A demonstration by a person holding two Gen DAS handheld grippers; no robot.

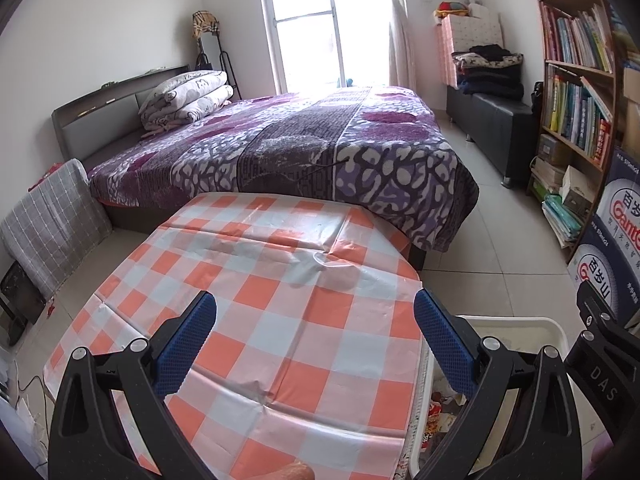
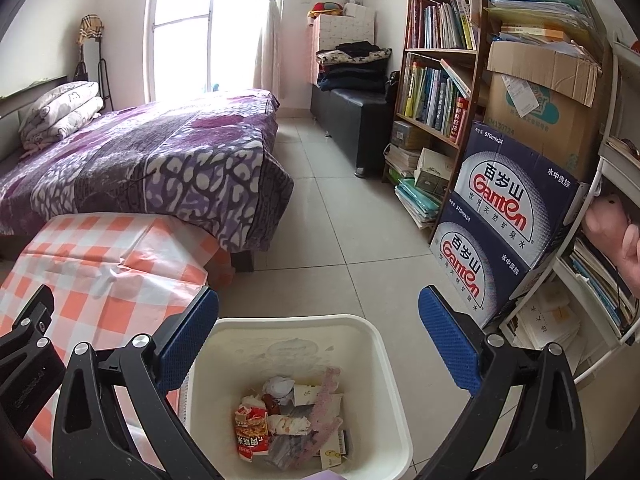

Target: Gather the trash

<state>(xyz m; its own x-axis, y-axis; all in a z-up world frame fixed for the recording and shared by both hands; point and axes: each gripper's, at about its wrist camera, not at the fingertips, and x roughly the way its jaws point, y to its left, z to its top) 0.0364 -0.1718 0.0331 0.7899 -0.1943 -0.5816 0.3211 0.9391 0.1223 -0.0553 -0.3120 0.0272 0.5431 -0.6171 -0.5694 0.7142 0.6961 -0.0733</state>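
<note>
A white trash bin (image 2: 384, 364) stands on the floor by the table; in the right wrist view it holds several pieces of trash (image 2: 288, 420): a red snack wrapper, crumpled tissue, paper scraps. My right gripper (image 2: 318, 300) is open and empty above the bin. My left gripper (image 1: 316, 304) is open and empty above the table with the orange-and-white checked cloth (image 1: 280, 320), which shows no trash. The bin (image 1: 520, 324) shows at the lower right of the left wrist view, partly hidden by my finger.
A bed with a purple blanket (image 1: 300, 140) lies behind the table. A bookshelf (image 2: 440, 72) and stacked water cartons (image 2: 504, 216) stand on the right beside the bin. A black bench (image 2: 352, 112) with folded clothes stands by the far wall. Tiled floor (image 2: 340, 220) runs between.
</note>
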